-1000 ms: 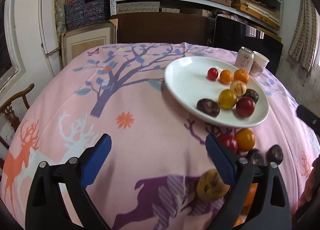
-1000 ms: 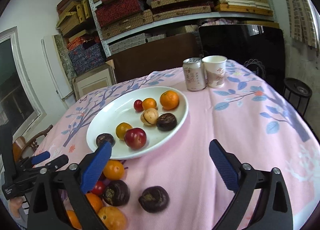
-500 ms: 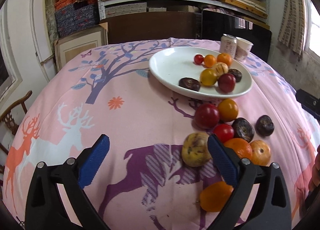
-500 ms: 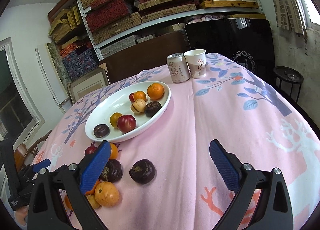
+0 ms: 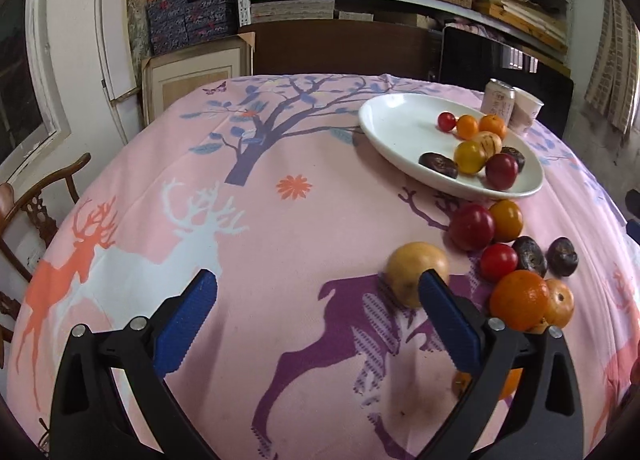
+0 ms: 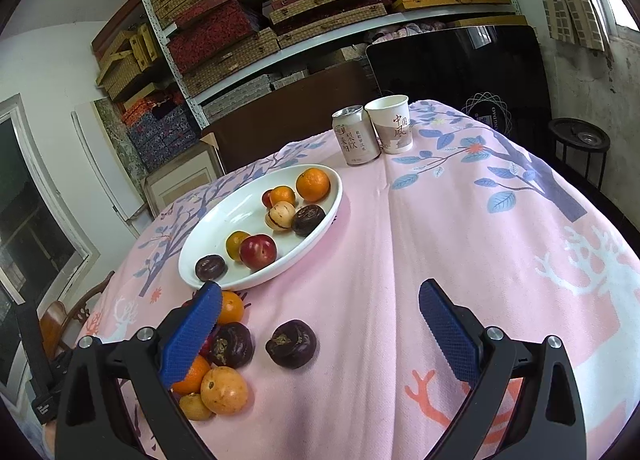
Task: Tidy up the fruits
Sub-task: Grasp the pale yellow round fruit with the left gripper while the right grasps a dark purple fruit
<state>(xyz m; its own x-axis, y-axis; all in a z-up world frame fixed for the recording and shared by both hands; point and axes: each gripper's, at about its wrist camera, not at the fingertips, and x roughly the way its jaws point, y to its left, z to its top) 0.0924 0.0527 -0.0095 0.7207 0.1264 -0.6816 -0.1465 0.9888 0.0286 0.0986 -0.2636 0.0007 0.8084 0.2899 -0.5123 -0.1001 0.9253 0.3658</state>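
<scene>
A white plate [image 5: 392,120] [image 6: 224,220] on the pink tablecloth holds several fruits, among them a red plum [image 6: 258,251] and an orange [image 6: 313,184]. More fruits lie loose on the cloth beside the plate: a yellow-brown fruit [image 5: 412,268], a red one [image 5: 471,227], an orange [image 5: 519,299] and dark purple ones [image 6: 291,343]. My left gripper [image 5: 318,304] is open and empty, its right finger just in front of the yellow-brown fruit. My right gripper [image 6: 320,316] is open and empty above the loose pile, with the dark purple fruit between its fingers' lines.
A drink can [image 6: 355,136] and a paper cup [image 6: 393,122] stand behind the plate. Shelves with stacked boxes [image 6: 224,32] fill the back wall. A wooden chair [image 5: 36,200] stands at the table's left side, a black stool [image 6: 580,140] at the right.
Both grippers have shifted over the loose fruit pile. The left view has swung left, so the fruits sit further right. The right gripper has come closer to the loose fruits. Both stay open.
</scene>
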